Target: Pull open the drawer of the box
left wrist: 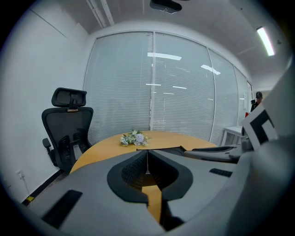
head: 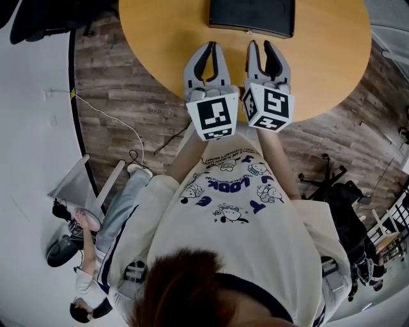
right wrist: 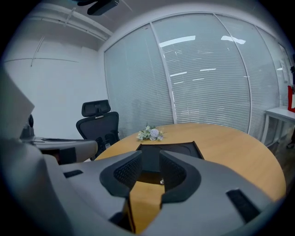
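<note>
A glass wall [right wrist: 207, 78] hung with blinds fills my far view, from 10 to 2 o'clock. In front of it the round wooden bench [head: 160, 57] takes up most of the foreground. A black office chair [left wrist: 69, 124] stands on the floor at the bench's edge, at about 10 o'clock from my left tongs. The black box [head: 252, 16] sits flat on the bench at 12 o'clock from my right tongs and about 1 o'clock from my left, near both but touching neither. Its near face points toward me. I cannot tell from here where the drawer front ends.

My left tongs [head: 211, 46] hover over the bench with the jaw tips pressed together and nothing between them. My right tongs [head: 260, 46], just beside them at 3 o'clock, stand a little way apart and hold nothing. The box shows through their gap. A small bunch of pale flowers [right wrist: 150, 133] lies on the bench beyond the box, at 12 o'clock. A tiny shiny knob [right wrist: 161, 182] shows low on the box's near face
</note>
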Demonstrator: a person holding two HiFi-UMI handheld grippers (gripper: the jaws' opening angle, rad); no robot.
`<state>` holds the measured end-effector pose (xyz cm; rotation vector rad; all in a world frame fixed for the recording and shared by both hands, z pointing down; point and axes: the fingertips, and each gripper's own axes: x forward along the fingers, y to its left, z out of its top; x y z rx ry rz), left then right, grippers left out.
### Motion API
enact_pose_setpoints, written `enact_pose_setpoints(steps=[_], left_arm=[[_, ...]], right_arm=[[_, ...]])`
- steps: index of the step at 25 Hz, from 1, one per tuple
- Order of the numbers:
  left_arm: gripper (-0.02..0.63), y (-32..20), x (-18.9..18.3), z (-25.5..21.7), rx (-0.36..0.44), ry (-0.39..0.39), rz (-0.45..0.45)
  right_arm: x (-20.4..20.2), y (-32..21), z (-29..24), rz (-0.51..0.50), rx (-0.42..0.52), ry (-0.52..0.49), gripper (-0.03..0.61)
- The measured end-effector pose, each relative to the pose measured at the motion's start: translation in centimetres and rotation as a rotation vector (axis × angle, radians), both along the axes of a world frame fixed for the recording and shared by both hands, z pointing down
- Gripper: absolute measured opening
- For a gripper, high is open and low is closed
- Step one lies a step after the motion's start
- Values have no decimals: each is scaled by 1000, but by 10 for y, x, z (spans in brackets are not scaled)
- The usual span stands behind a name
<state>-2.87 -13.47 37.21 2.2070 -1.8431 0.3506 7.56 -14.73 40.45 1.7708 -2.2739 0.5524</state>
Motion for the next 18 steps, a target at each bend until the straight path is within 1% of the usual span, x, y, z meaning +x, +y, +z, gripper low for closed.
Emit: enact_pose_setpoints(steps=[9,18], left_arm=[[18,-18,2,30,-70,4,30],[18,-31,8,53,-124,5,38]], right_arm=[[1,-15,33,33,-78,4,123],[-3,-23,63,22,-157,14,132]])
